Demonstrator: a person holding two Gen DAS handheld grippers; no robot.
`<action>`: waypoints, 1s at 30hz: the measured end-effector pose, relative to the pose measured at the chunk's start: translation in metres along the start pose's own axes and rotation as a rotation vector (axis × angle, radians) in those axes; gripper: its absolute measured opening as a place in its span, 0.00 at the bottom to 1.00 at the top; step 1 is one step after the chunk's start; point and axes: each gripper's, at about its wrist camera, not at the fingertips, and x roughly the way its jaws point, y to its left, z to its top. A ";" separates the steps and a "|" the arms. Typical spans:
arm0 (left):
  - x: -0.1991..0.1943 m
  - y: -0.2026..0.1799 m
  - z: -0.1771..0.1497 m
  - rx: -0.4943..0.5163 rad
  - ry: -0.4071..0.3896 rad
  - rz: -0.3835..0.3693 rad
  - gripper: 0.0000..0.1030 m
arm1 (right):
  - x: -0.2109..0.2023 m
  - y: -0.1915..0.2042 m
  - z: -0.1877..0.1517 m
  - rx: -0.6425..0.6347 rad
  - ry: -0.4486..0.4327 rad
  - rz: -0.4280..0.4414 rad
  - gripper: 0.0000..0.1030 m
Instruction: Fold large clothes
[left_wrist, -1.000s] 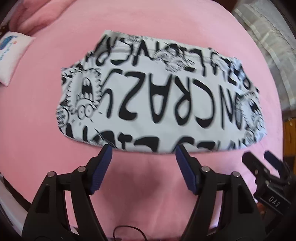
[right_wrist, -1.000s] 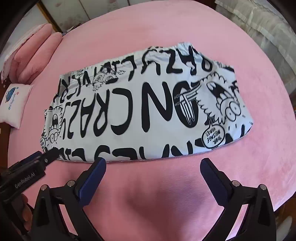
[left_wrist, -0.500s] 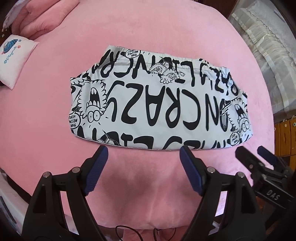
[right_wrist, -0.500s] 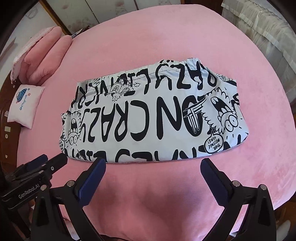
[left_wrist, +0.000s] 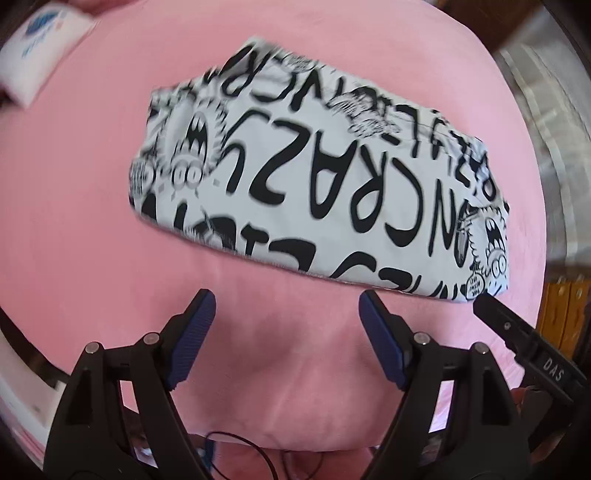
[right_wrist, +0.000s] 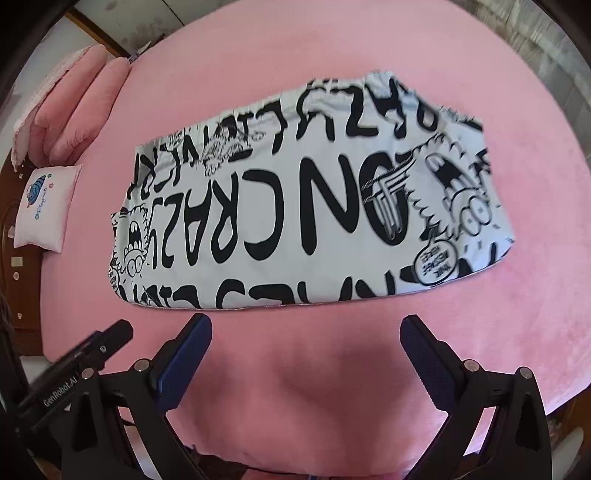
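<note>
A white garment (left_wrist: 325, 177) printed with black letters and cartoon faces lies folded into a long strip on the pink bed (left_wrist: 92, 229). My left gripper (left_wrist: 286, 306) hovers open just short of the strip's near edge, nothing between its blue pads. In the right wrist view the same garment (right_wrist: 314, 214) stretches across the middle. My right gripper (right_wrist: 306, 332) stands open over bare pink cover below the near edge, jaws wide and empty. The right gripper's black tip (left_wrist: 517, 332) shows at the strip's right corner in the left wrist view. The left one (right_wrist: 77, 365) appears at lower left in the right wrist view.
A small white cushion (right_wrist: 46, 206) with a blue print and pink pillows (right_wrist: 74, 99) lie at the head of the bed, far left. A pale curtain (left_wrist: 546, 92) hangs past the bed's right side. A thin black cable (left_wrist: 236, 443) lies near the bed's front edge.
Both views pulled back from the garment half a second ago, then came closer again and rolled. The garment lies unchanged. Both grippers stay open.
</note>
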 end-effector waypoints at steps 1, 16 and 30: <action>0.006 0.005 -0.002 -0.030 0.015 -0.010 0.75 | 0.005 0.000 0.003 -0.001 0.007 0.009 1.00; 0.059 0.077 -0.023 -0.388 0.070 -0.099 0.75 | 0.099 0.036 0.113 -0.052 -0.026 0.146 0.11; 0.111 0.169 -0.021 -0.737 -0.008 -0.391 0.76 | 0.161 0.044 0.141 -0.108 0.059 0.083 0.02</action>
